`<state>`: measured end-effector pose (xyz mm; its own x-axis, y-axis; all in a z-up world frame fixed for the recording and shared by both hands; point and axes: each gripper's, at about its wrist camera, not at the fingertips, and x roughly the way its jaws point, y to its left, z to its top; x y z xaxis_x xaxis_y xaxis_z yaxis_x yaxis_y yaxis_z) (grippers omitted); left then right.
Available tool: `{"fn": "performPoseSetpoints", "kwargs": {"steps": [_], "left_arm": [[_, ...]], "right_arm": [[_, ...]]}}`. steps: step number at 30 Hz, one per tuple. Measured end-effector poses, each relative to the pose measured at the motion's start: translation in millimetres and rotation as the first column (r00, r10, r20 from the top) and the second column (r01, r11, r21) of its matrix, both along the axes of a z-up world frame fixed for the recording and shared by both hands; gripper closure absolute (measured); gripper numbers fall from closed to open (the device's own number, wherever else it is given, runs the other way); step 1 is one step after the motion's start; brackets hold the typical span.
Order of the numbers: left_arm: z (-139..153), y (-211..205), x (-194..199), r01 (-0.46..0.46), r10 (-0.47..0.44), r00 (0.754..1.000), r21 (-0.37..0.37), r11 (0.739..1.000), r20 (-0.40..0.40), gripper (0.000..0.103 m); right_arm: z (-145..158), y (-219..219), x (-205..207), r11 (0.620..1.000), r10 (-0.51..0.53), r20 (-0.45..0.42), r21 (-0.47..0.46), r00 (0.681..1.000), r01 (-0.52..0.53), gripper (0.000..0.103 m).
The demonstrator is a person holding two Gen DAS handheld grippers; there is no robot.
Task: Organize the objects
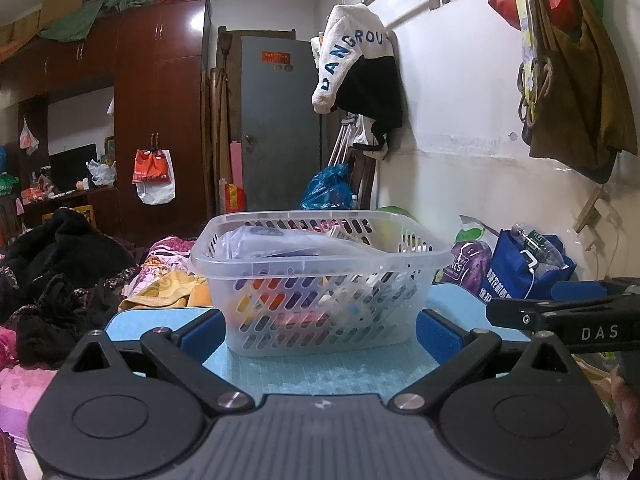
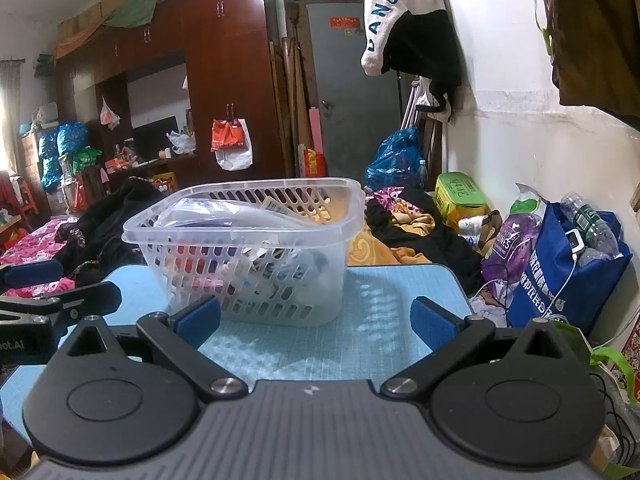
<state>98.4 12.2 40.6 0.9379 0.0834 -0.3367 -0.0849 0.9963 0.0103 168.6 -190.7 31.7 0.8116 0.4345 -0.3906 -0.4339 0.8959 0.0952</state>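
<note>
Two grippers — left gripper (image 1: 319, 330) and right gripper (image 2: 316, 322) — hover over the near edge of the blue surface (image 2: 384, 300), jaws spread wide and empty. A clear slotted basket (image 1: 316, 280) of mixed items sits toward the far edge — touching neither.

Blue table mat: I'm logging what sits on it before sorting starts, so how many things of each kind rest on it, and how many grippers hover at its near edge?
Clear plastic basket on the blue table mat, filled with mixed items too jumbled to count: 1
Left gripper, open and empty: 1
Right gripper, open and empty: 1
Total: 3
</note>
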Motion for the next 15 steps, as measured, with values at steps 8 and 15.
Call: {"fn": "performPoseSetpoints", "kwargs": {"steps": [8,15], "left_arm": [[-2.4,-1.5,2.8,0.008,-0.008,1.0,0.003,1.0,-0.01,0.001],[-4.4,-1.5,6.0,-0.012,0.012,1.0,0.011,1.0,-0.01,0.001]], "right_arm": [[-2.3,0.6,1.5,1.0,0.005,-0.001,-0.004,1.0,-0.005,0.0],[-4.7,3.1,0.9,1.0,0.012,0.001,-0.01,1.0,-0.012,0.0]]}}
